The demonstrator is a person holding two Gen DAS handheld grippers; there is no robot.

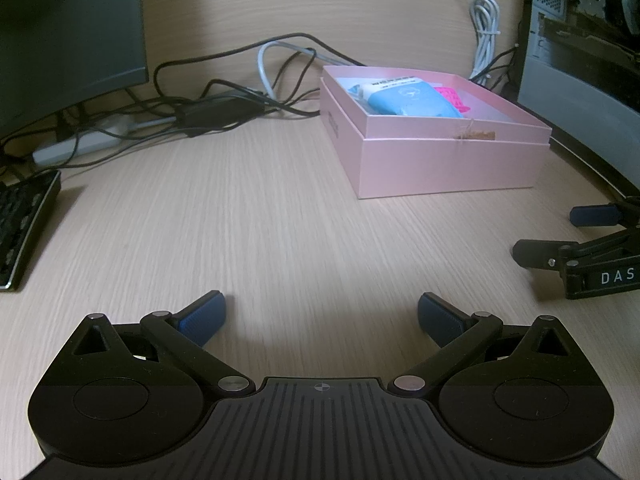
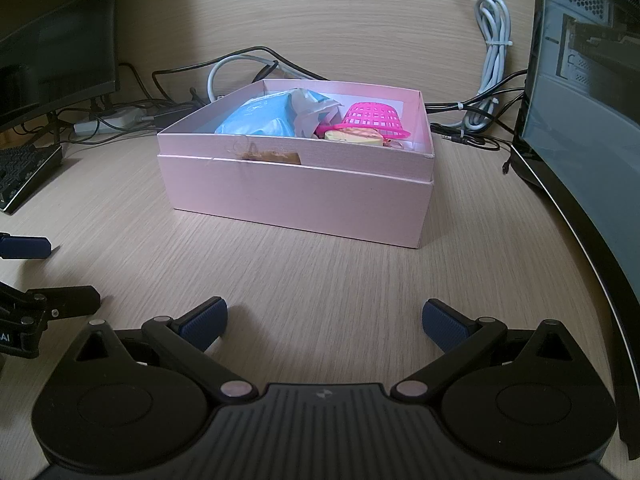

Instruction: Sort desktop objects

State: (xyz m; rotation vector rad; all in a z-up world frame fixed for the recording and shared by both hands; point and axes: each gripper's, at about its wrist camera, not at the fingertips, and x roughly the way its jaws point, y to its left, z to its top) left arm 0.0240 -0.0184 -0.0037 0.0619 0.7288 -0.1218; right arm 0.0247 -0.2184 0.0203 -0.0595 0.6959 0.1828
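Both my left tool [image 1: 322,318] and right tool [image 2: 325,320] are spread wide and empty, pink box [image 2: 296,188] looks full, so I'd hover low over the surface [image 2: 320,272] and scan for strays.

Our left tongs [image 1: 322,318] and right tongs [image 2: 325,320] are matte black, with ribbed blue pads [image 1: 202,318], silver pivot pins and ridged housings.

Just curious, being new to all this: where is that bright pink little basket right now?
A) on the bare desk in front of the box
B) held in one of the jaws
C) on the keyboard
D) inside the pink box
D: the pink basket lies inside the open pink box, next to a blue packet.
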